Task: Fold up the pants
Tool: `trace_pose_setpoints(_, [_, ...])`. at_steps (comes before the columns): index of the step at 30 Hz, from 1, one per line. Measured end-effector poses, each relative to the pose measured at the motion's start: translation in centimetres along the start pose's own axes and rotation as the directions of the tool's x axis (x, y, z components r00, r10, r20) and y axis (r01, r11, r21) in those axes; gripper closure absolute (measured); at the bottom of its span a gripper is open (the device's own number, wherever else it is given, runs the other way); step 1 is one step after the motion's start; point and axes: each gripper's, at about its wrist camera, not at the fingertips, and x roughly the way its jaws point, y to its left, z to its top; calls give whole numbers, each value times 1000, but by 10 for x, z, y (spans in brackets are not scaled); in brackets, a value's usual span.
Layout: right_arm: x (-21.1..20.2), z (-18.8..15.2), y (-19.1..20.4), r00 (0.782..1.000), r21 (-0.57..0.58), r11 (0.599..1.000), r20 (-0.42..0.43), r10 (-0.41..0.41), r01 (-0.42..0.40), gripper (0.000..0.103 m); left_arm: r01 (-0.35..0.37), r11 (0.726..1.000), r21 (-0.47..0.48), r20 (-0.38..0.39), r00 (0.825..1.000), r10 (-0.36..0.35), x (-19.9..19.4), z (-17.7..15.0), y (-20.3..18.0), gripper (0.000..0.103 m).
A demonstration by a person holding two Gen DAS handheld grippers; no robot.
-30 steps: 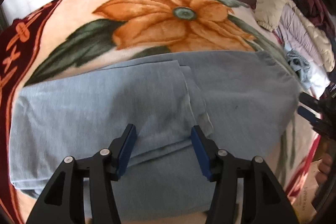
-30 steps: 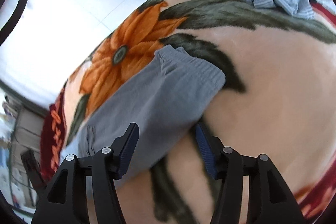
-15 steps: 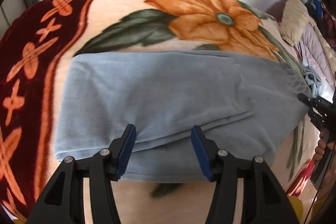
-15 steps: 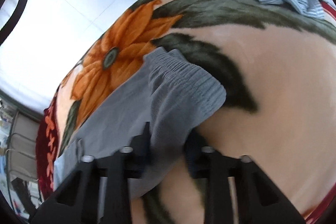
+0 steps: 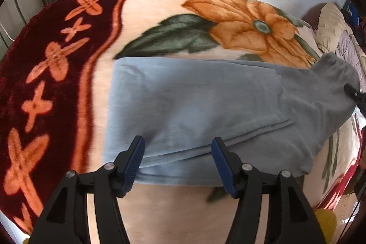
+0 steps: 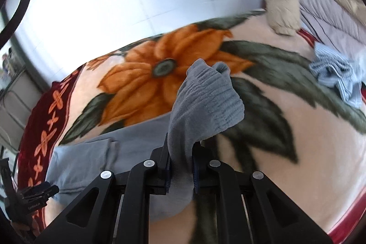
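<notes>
The pants (image 5: 201,111) lie across the blanket (image 5: 160,15), a soft grey-blue pair already folded over on themselves, with the legs stacked toward the dark red border at the left. Their near edge runs just in front of the left gripper (image 5: 178,161), whose blue-padded jaws stand wide apart and hold nothing; the fabric edge sits between and slightly beyond the two pads.

At the other end, the right gripper (image 6: 180,166) is clenched on the pants (image 6: 201,102) near the ribbed waistband, the cloth pinched tight between its jaws. The waistband end is lifted off the blanket (image 6: 308,152) and stands up in a bunched peak above the fingers, while the remaining cloth trails down flat to the left. From the left wrist view that raised end shows at the far right, with the tip of the right gripper (image 5: 353,94) against it.

Past the big orange flower, a crumpled striped cloth (image 6: 336,74) lies well apart from the pants, and a beige pillow (image 6: 282,8) sits near the wall.
</notes>
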Motion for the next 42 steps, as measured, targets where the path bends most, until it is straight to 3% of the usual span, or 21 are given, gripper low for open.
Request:
trace_pose_setpoints(7, [2, 2, 37, 1000, -65, 998, 4, 2, -2, 88, -42, 999, -35, 11, 999, 42, -14, -3, 30, 33])
trace_pose_setpoints(18, [-2, -1, 60, 1000, -91, 996, -7, -13, 13, 88, -49, 995, -89, 6, 999, 49, -15, -10, 71, 30])
trace_pose_setpoints(28, [-12, -9, 158, 995, -203, 974, 5, 102, -99, 88, -51, 986, -159, 7, 999, 53, -15, -14, 109, 30])
trace_pose_setpoints(33, [-1, -23, 212, 985, -234, 957, -35, 169, -173, 88, -55, 981, -184, 8, 998, 58, -17, -18, 126, 30])
trace_pose_setpoints(38, [19, -41, 247, 981, -293, 937, -92, 169, -189, 88, -50, 976, -213, 0, 999, 51, -16, -24, 137, 30])
trace_pose_setpoints(42, [16, -46, 274, 986, -342, 924, -45, 163, -168, 88, -46, 972, -232, -2, 999, 47, -14, -26, 144, 30])
